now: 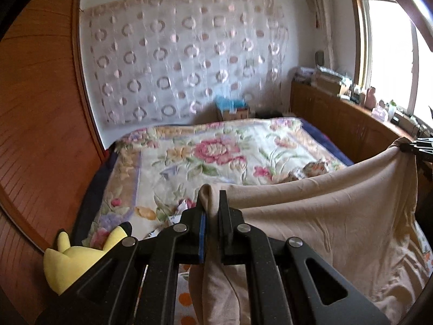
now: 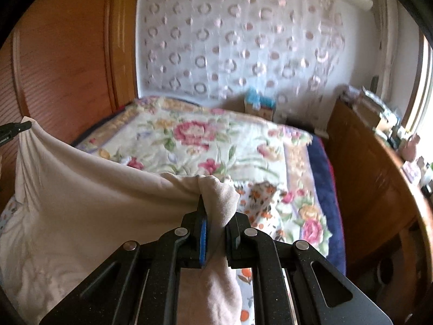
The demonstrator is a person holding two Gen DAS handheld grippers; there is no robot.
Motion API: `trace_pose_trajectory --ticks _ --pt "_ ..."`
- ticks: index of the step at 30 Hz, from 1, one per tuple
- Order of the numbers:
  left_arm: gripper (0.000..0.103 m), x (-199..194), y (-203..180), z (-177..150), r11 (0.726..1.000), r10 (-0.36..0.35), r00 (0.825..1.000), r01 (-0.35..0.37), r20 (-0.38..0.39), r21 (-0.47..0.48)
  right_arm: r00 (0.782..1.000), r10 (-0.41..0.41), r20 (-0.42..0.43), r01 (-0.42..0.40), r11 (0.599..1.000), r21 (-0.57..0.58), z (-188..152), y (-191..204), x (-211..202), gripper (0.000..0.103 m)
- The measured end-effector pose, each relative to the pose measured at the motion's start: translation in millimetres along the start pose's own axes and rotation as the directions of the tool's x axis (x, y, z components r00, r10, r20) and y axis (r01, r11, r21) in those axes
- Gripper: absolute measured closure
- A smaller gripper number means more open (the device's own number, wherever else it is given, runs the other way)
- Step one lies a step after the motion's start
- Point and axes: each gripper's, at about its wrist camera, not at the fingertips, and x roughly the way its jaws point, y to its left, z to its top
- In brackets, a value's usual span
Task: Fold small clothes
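A beige garment (image 1: 338, 216) hangs stretched between my two grippers above a bed. My left gripper (image 1: 212, 203) is shut on one bunched corner of it, with cloth trailing down between the fingers. My right gripper (image 2: 216, 205) is shut on the other corner, where the beige garment (image 2: 94, 203) folds over its fingertips. In the left wrist view the right gripper (image 1: 414, 146) shows at the far right edge, pinching the cloth. The left gripper (image 2: 19, 127) shows at the left edge of the right wrist view. The garment's lower part sags toward the bed.
The bed carries a floral blanket (image 1: 205, 151) with a small patterned cloth (image 2: 262, 192) lying on it. A yellow plush toy (image 1: 73, 257) sits at the near left. Wooden wardrobe (image 1: 40, 108) on the left, a cluttered wooden cabinet (image 1: 338, 111) under the window on the right.
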Motion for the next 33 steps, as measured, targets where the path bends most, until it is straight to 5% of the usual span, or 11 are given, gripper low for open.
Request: trace_pose_trajectory --ticks 5,6,10,16,24,33 --pt "0.088 30.8 -3.0 -5.0 1.000 -0.002 0.997 0.003 -0.076 0.015 0.997 0.010 -0.074 -0.008 1.000 0.027 21.5 -5.6 33.7 0.092" --pt "0.086 34.9 -2.6 -6.6 1.000 0.002 0.996 -0.001 -0.090 0.015 0.996 0.010 -0.086 -0.008 1.000 0.029 23.0 -5.4 38.7 0.084" --pt "0.058 28.8 -0.8 -18.9 1.000 -0.017 0.995 0.018 -0.102 0.014 0.993 0.008 -0.121 -0.002 0.999 0.049 17.1 -4.4 40.1 0.060" --pt "0.031 3.2 0.6 -52.8 0.998 -0.063 0.991 0.063 -0.120 -0.003 0.992 0.025 -0.124 -0.014 0.995 0.095 -22.6 2.9 7.2 0.056" --pt "0.030 -24.5 -2.5 -102.4 0.998 -0.066 0.984 0.063 -0.164 -0.022 0.984 0.096 -0.154 -0.066 0.980 0.188 -83.4 11.1 -38.0 0.056" --pt "0.030 -17.4 0.0 -134.8 0.999 -0.039 0.970 0.030 -0.241 -0.044 0.978 0.125 -0.170 -0.082 0.968 0.238 -92.8 4.7 -35.3 0.056"
